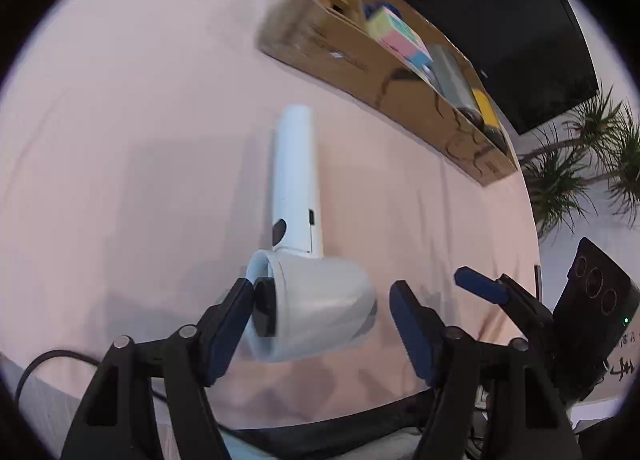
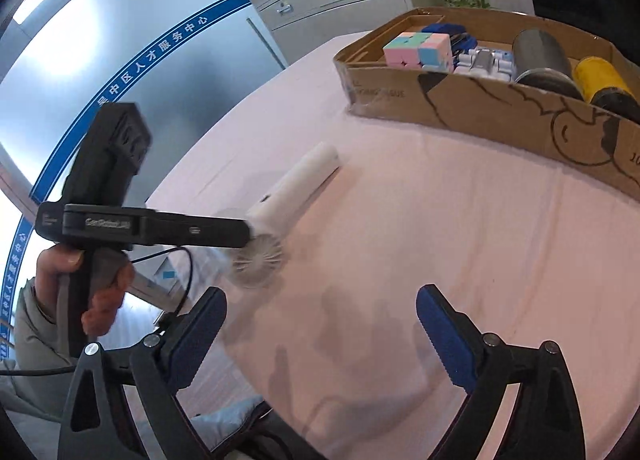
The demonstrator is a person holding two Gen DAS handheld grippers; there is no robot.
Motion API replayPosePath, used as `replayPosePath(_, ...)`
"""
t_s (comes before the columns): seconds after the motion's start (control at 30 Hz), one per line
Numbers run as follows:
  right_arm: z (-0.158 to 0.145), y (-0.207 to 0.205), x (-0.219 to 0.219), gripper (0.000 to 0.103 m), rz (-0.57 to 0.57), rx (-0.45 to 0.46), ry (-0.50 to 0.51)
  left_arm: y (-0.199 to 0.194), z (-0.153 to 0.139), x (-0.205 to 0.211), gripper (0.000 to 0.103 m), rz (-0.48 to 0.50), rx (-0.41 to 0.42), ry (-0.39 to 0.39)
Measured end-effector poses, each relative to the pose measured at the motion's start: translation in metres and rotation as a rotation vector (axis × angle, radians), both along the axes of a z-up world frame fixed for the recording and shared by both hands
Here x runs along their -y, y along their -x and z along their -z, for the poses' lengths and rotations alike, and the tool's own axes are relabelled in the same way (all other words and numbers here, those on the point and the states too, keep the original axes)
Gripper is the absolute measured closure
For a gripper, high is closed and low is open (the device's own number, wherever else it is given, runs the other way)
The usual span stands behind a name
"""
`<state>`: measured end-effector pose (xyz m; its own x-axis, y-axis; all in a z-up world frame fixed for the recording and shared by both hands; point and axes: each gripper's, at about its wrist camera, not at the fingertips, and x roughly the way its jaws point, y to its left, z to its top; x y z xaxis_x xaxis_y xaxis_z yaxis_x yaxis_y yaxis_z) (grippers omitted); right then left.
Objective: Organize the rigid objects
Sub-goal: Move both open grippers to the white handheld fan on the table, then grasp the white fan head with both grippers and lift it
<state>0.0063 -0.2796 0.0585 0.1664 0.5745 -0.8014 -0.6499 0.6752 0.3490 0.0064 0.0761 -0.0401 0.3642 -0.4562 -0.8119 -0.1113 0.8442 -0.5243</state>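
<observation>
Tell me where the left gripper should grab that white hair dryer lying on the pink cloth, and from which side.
Grip the hair dryer by its barrel head, probably from above, fingers across the barrel. The left gripper is open and already straddles the head, one finger at the rear rim. The slim straight handle points away toward the cardboard box, a farther reach.

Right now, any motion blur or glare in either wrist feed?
Left wrist view: cardboard box smeared at its near corner, white handheld fan soft-edged; no glare. Right wrist view: fan head and the left gripper beside it blurred, box contents sharp; bright glare on the metal wall panel. Fisheye bends both.
</observation>
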Motion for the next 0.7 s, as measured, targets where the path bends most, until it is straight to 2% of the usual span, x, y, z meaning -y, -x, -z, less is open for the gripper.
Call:
replayPosePath(0.2,-0.004,-0.003,0.015,0.009,0.019,0.020,0.005,-0.026,0.004,0.043,0.036,0.068,0.010,0.150)
replayPosePath(0.27,-0.007,-0.006,0.016,0.009,0.016,0.039,0.015,-0.036,0.004,0.044,0.036,0.063,0.013,0.171)
replayPosePath(0.4,-0.010,-0.010,0.002,0.009,-0.048,0.110,0.043,-0.045,0.006,0.028,0.036,0.027,0.012,0.137)
replayPosePath(0.5,-0.003,-0.018,-0.018,0.009,-0.116,0.149,0.088,-0.052,0.016,0.018,0.036,-0.005,-0.011,0.169)
replayPosePath(0.53,0.003,-0.023,-0.027,0.016,-0.128,0.135,0.120,-0.054,0.018,0.017,0.036,-0.011,-0.017,0.168)
replayPosePath(0.57,0.008,-0.024,-0.032,0.027,-0.131,0.124,0.142,-0.057,0.020,0.015,0.038,-0.016,-0.016,0.176)
replayPosePath(0.6,0.014,-0.025,-0.038,0.034,-0.137,0.105,0.162,-0.058,0.021,0.013,0.047,-0.012,-0.011,0.187)
replayPosePath(0.63,0.019,-0.024,-0.043,0.039,-0.140,0.102,0.183,-0.061,0.021,0.013,0.050,-0.009,-0.009,0.197)
replayPosePath(0.67,0.021,-0.021,-0.048,0.045,-0.126,0.129,0.215,-0.061,0.020,0.012,0.056,-0.010,-0.009,0.183)
replayPosePath(0.7,0.021,-0.020,-0.050,0.046,-0.117,0.146,0.230,-0.062,0.019,0.012,0.066,-0.012,-0.002,0.157)
